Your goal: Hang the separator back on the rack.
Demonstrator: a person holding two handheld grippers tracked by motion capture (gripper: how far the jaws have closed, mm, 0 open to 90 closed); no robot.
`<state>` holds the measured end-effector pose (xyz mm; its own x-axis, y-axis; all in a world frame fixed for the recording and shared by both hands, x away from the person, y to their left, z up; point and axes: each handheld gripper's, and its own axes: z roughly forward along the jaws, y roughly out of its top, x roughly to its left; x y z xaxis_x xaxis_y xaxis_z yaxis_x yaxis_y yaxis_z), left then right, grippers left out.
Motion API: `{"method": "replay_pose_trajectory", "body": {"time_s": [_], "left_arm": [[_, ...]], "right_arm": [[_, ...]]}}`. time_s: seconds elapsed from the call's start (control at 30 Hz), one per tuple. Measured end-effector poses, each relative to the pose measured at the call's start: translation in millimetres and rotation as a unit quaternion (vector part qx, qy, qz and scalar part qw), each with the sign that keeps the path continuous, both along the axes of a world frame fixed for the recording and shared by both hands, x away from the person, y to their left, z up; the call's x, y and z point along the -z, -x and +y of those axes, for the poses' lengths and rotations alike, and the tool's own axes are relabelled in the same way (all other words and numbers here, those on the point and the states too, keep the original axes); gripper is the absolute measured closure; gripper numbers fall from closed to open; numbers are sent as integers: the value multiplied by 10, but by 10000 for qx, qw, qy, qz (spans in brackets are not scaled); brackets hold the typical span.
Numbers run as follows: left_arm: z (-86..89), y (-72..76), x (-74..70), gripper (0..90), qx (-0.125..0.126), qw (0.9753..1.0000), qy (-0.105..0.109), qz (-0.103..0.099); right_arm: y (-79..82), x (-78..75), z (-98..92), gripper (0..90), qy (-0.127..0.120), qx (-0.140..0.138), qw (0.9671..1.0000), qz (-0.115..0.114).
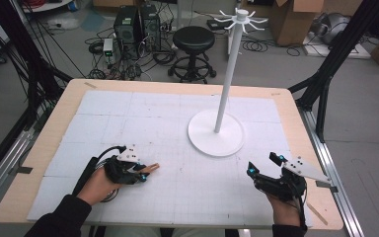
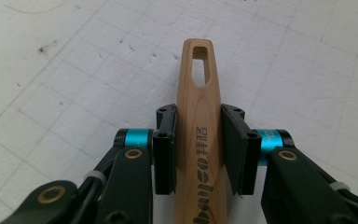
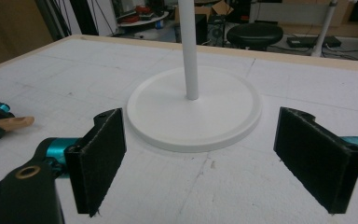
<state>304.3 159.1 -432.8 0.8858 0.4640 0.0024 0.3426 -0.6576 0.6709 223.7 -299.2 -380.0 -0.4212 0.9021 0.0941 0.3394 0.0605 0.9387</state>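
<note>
Left gripper [image 2: 199, 154]: jaws were pressed against both flat sides of a wooden handle [image 2: 199, 140], clamped at mid-length.
Handle: slotted end [image 2: 200, 65] stuck out past the jaws, low over the white mat [image 1: 177, 187]; probably left free for hooking.
Hanging stand [image 1: 216, 132]: stood upright on its round base at mid-table, pegs [image 1: 240, 19] at top; well apart from the handle, ahead and rightward.
Right gripper [image 3: 214, 158]: jaws were wide apart, nothing between them, facing the stand's base.
</note>
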Motion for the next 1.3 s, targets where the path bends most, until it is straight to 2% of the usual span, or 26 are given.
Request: {"method": "replay_pose_trajectory", "body": {"time_s": [0.13, 0.27, 0.37, 0.43, 0.53, 0.63, 0.73, 0.77, 0.83, 0.87, 1.0, 1.1, 1.3], "left_arm": [[31, 25, -41, 674, -89, 9999, 109, -80], [102, 52, -129, 675, -203, 9986, 455, -190], [173, 60, -201, 676, -275, 9961, 800, -242], [213, 79, -251, 677, -354, 9932, 1078, -265], [252, 99, -303, 677, -384, 9896, 1351, -303], [279, 118, -350, 677, -418, 9849, 1646, -322], [300, 139, -394, 677, -382, 9795, 1952, -317], [305, 155, -419, 677, -354, 9772, 2070, -322], [309, 177, -460, 677, -279, 9741, 2217, -346], [308, 190, -481, 677, -226, 9723, 2298, -360], [289, 236, -555, 678, -71, 9672, 2501, -441], [263, 279, -608, 678, 44, 9634, 2636, -488], [216, 346, -681, 678, 248, 9566, 2857, -523]], "right_arm": [[1, -3, -8, 155, -20, 5, 10000, -3], [-2, -1, 2, 156, -15, -19, 10000, 4], [-1, -4, 12, 156, -39, -54, 10000, -8], [-2, -6, 10, 156, -114, -117, 9999, -18], [-5, -6, 5, 156, -159, -155, 9997, -28], [-9, -8, 3, 156, -244, -245, 9994, -49], [-12, -10, 22, 156, -296, -402, 9987, -53], [-19, -15, 44, 156, -369, -551, 9978, -87], [-29, -25, 71, 156, -495, -725, 9961, -117], [-29, -25, 71, 156, -495, -725, 9961, -117], [-47, -48, 149, 162, -802, -1245, 9888, -192], [-62, -71, 231, 165, -1016, -1765, 9787, -269], [-100, -112, 455, 168, -1077, -2434, 9635, -275]]}}
